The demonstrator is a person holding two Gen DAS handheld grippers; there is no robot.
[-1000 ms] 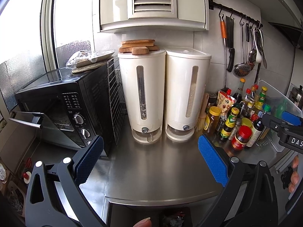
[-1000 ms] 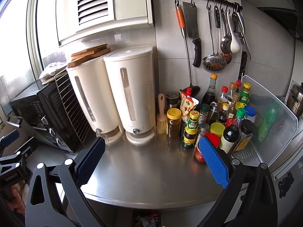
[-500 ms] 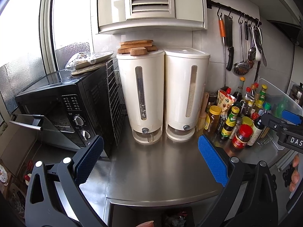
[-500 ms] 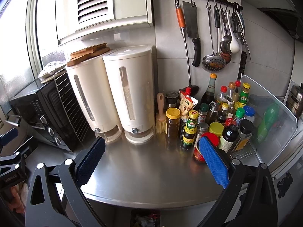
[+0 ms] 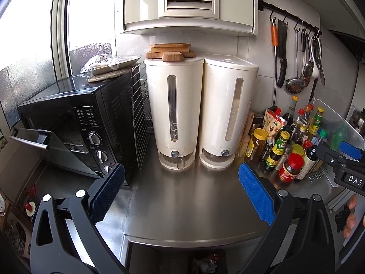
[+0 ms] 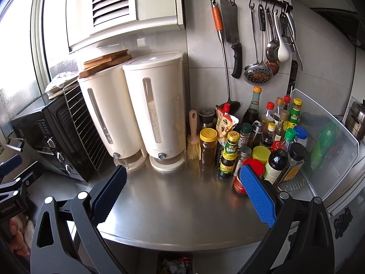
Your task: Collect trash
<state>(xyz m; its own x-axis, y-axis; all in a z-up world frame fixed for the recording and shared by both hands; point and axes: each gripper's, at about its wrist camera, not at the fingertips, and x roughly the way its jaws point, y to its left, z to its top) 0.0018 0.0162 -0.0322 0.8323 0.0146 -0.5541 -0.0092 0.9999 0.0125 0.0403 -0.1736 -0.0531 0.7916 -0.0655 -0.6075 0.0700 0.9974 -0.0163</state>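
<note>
both grippers spread wide over the steel worktop, trash low at the front edge

the only trash you can see is a crumpled, colourful heap below the worktop's front edge, at the very bottom of both wrist views; what holds it is cut off by the frame. on the worktop itself no loose scrap shows in either view.

your left gripper hangs above the front part of the worktop with its blue pads far apart and nothing between them. your right gripper is likewise released, jaws wide, holding nothing; its right pad overlaps a red-lidded jar in the view, though you cannot tell if they touch.

along the back edge stand two tall cream dispensers side by side, the left one carrying wooden boards on its lid. just beside them toward the left edge sits a black toaster oven with its door hanging partly open and a wire rack leaning against its side. toward the back right corner a crowd of sauce bottles and jars is packed together, with a small brush upright between them and the right dispenser. above them, utensils hang from a wall rail.
</note>
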